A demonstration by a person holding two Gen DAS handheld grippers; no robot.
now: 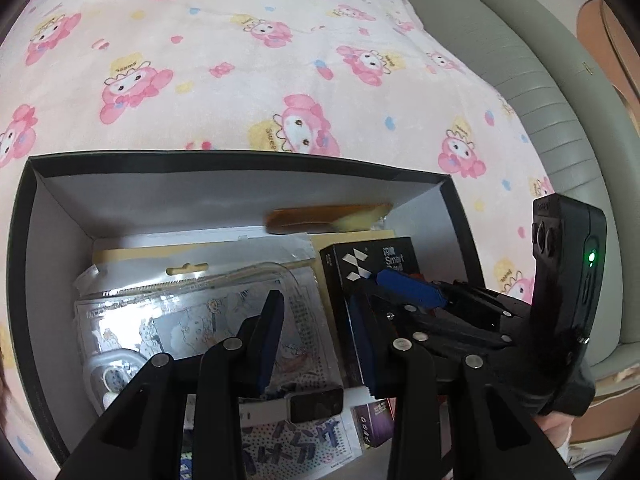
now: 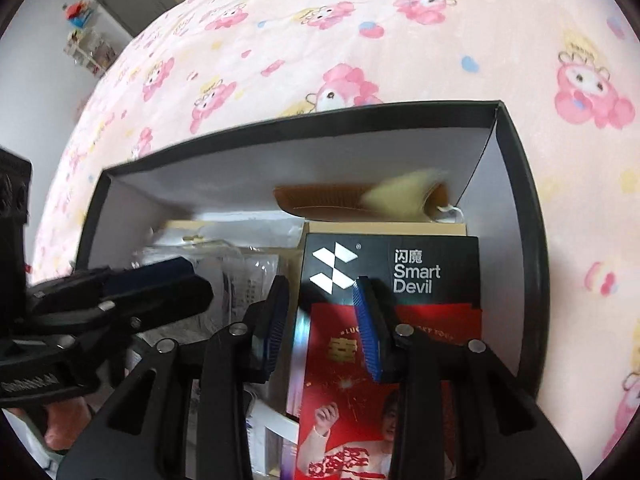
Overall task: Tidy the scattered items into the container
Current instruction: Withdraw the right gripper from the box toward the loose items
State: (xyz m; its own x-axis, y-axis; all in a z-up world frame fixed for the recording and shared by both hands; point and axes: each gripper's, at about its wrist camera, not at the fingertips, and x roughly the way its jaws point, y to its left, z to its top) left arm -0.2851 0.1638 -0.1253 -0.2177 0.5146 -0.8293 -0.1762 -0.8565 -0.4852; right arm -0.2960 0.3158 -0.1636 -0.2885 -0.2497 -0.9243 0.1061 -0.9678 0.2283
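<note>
Pink cartoon bedspread [image 2: 320, 40]; boxed black carton [image 2: 390, 268] lettered "Smart Devil".

Box [image 1: 24, 240]: cardboard, matt black outside, matt pale grey lining. Bedspread [image 1: 200, 80]: soft fleecy cloth, printed, no sheen. Packet [image 1: 192, 312] at 9 o'clock in the box: clear glossy plastic film, crinkled, paper card inside. Smart Devil carton [image 2: 432, 268] at 3 o'clock: matt black card, white print; red sleeve [image 2: 432, 320] below it is glossy printed paper. Comb [image 2: 320, 196] at 12 o'clock: amber translucent plastic, blurred. Left gripper [image 1: 316, 344] and right gripper [image 2: 324, 328]: matt black plastic, bright metal pins, ribbed blue rubbery pads [image 2: 366, 328]. Bed surround [image 1: 520, 60] at 2 o'clock: smooth grey-green leatherette, stitched.
</note>
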